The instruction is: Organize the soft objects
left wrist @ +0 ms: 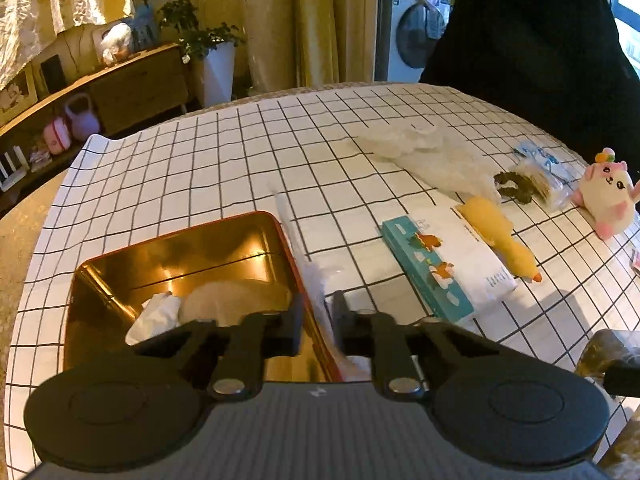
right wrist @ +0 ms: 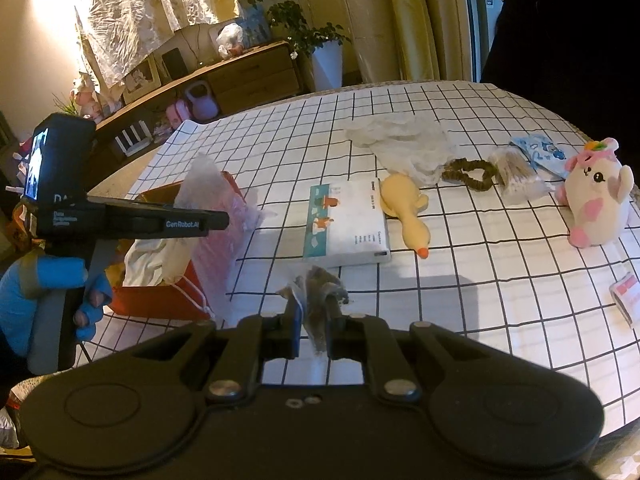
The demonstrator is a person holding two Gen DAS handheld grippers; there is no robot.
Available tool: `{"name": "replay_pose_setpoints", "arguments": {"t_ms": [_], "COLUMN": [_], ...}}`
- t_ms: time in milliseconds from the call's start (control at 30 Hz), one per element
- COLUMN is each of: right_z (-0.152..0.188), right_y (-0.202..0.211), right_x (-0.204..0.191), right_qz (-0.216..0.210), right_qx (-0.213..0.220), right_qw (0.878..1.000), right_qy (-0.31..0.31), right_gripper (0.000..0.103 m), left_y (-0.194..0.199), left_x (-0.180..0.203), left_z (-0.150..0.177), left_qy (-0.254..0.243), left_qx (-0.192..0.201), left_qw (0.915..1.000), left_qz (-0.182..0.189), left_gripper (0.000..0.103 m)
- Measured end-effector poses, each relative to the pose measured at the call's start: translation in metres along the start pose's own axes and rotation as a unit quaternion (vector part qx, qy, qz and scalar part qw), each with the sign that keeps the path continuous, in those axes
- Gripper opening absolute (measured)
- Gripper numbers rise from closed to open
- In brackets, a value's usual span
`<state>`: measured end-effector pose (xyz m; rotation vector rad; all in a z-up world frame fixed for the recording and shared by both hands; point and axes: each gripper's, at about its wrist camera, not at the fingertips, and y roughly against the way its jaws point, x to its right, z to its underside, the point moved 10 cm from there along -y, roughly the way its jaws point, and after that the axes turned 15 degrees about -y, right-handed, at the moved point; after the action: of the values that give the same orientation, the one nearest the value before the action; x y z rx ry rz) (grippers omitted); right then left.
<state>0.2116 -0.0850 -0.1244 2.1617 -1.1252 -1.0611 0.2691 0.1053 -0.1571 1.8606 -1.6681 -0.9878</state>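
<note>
A: Item one, left tongs point(left wrist: 316, 320)?
B: Over the right rim of the red tin point(left wrist: 176, 264), closed on a clear plastic bag point(right wrist: 212, 200) that hung at that rim. A white cloth point(left wrist: 154, 316) lay inside the tin.

A: Item two, right tongs point(right wrist: 314, 328)?
B: Clamped on a small brownish bundle point(right wrist: 320, 292), held above the checked bench point(right wrist: 440, 300).

A: Loose stock on the bench?
B: White box point(right wrist: 348, 220) with teal edge just right of the tin; yellow duck toy point(right wrist: 408, 216) touching its far side; crumpled white bag point(right wrist: 404, 144) behind; brown hair tie point(right wrist: 468, 174), packet of sticks point(right wrist: 516, 176), pink-and-white plush animal point(right wrist: 596, 204) further right

A: Handler?
B: Blue-gloved hand point(right wrist: 48, 300) gripped the left handle
</note>
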Motion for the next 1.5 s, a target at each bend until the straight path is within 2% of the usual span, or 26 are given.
{"name": "replay_pose_setpoints", "arguments": {"t_ms": [33,233,433,767,1133,1500], "right_z": [0.000,-0.001,-0.003,-0.020,-0.025,-0.014], "right_y": [0.000,0.000,0.004,0.007,-0.023,-0.075], "right_x": [0.000,0.000,-0.008,-0.047,-0.117,-0.162], "right_qz": [0.001,0.003,0.001,-0.018,-0.047,-0.033], "right_qx": [0.000,0.002,0.008,0.022,0.012,-0.037], "right_qw": [1.000,1.000,1.000,0.999,0.995,0.993], "right_qy": [0.000,0.002,0.008,0.037,0.082,0.108], "right_gripper": [0.011,0.011,0.011,0.011,0.011,0.011], "left_y": [0.001,0.014,0.038,0.071,0.069,0.031], "left_x": [-0.002,-0.008,-0.028,-0.068,-0.107,-0.128], "left_z": [0.000,-0.006,-0.016,-0.011,0.015,0.051], "left_qy": [0.001,0.015,0.034,0.059,0.072,0.089], "left_qx": [0.003,0.030,0.055,0.066,0.055,0.008], "left_qw": [1.0000,0.9994,0.9979,0.9961,0.9959,0.9955], "left_qz": [-0.002,0.000,0.003,0.009,0.011,0.032], "left_gripper": [0.006,0.001,0.001,0.001,0.001,0.001]}}
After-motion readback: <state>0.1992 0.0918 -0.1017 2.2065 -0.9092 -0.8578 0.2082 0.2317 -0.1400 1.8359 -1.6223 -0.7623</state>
